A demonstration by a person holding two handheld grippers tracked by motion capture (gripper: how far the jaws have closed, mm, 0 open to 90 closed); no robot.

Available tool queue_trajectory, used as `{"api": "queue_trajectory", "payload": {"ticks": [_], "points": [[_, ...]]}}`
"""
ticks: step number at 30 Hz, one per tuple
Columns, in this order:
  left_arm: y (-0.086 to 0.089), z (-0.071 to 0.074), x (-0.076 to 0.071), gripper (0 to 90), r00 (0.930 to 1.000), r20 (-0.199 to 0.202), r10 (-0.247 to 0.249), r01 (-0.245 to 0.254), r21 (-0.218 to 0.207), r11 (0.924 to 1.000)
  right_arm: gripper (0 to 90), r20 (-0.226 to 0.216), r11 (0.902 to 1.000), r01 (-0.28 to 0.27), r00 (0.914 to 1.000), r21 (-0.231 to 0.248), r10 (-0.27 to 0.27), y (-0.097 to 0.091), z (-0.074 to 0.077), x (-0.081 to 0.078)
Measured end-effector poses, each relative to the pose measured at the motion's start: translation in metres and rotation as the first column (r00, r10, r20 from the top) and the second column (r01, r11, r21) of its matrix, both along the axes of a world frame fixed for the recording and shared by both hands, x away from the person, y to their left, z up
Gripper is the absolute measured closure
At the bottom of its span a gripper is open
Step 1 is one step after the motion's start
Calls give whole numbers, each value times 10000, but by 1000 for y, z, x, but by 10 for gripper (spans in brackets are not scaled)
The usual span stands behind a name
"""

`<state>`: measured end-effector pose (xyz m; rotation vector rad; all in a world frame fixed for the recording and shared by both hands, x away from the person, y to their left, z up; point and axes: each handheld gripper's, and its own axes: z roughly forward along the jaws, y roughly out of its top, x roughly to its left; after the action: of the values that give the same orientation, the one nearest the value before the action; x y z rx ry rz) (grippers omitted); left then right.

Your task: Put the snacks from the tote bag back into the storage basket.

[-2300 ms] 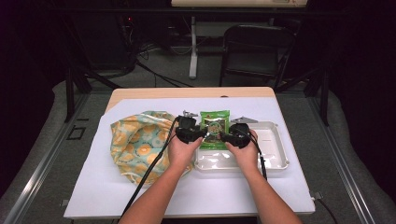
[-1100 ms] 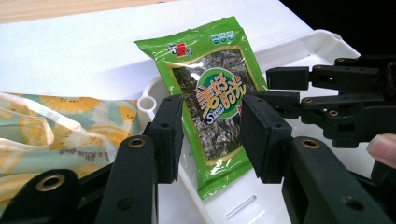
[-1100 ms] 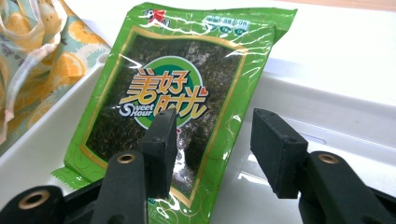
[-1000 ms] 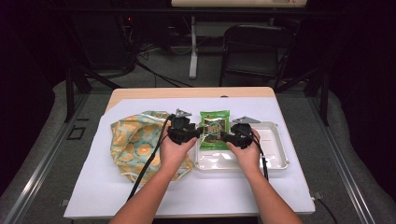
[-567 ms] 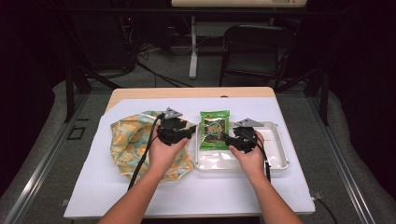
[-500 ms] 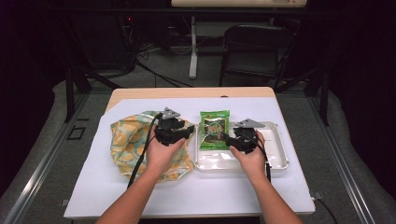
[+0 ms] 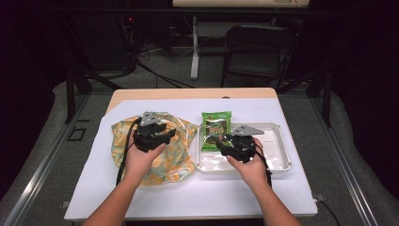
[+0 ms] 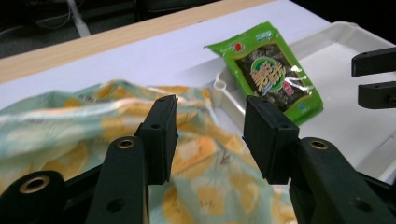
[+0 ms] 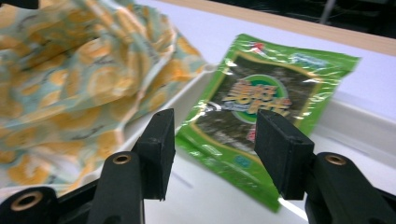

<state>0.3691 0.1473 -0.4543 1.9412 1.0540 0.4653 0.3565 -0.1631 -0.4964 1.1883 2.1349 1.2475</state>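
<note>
L gripper (image 7: 168,133): my jaws wide, just been opening, nothing held, over the patterned cloth bag (image 7: 176,157).
R gripper (image 7: 220,142): jaws wide, just opened more, empty, by the green snack packet (image 7: 216,129).
Packet: leans on white tray (image 7: 277,155) rim, far end on the table.

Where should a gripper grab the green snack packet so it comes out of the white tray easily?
Probably by its far top edge. The green snack packet leans over the rim of the white tray, so that flat sealed edge sticks up, clear of the table. Come in from the far side, with the jaws across the thin edge.
</note>
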Motion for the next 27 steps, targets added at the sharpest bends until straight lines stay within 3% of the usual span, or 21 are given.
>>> {"api": "queue_trajectory", "payload": {"ticks": [4, 5, 8, 11, 14, 19, 22, 27], "points": [[13, -5, -9, 553, 10000, -16, -59, 59, -138, 9999, 469, 80, 9980, -632, 9980, -6, 632, 9, -1, -5], [16, -7, -10, 553, 10000, 9, -42, 42, -124, 9999, 464, 197, 9950, -997, 9948, -45, 998, 13, -1, -6], [23, -11, -16, 551, 9999, -78, -89, 87, -248, 9997, 441, 330, 9896, -1393, 9895, -360, 1405, 22, -2, -9], [30, -15, -22, 533, 9999, 97, -69, 69, 85, 9999, 424, 292, 9841, -1711, 9846, -475, 1726, 30, -4, -11], [35, -19, -25, 501, 9999, 24, -122, 122, 120, 9999, 410, 56, 9816, -1615, 9866, -1021, 1630, 36, -6, -14], [45, -26, -34, 479, 9995, -185, -241, 238, -115, 9996, 438, -95, 9799, -1764, 9843, -932, 1763, 43, -11, -17], [49, -31, -38, 468, 9986, -322, -408, 408, -33, 9992, 445, -170, 9785, -1977, 9802, -580, 1971, 47, -12, -19], [57, -40, -42, 454, 9981, -474, -387, 387, 3, 9992, 450, -194, 9744, -2180, 9759, -551, 2173, 50, -14, -21]]}}
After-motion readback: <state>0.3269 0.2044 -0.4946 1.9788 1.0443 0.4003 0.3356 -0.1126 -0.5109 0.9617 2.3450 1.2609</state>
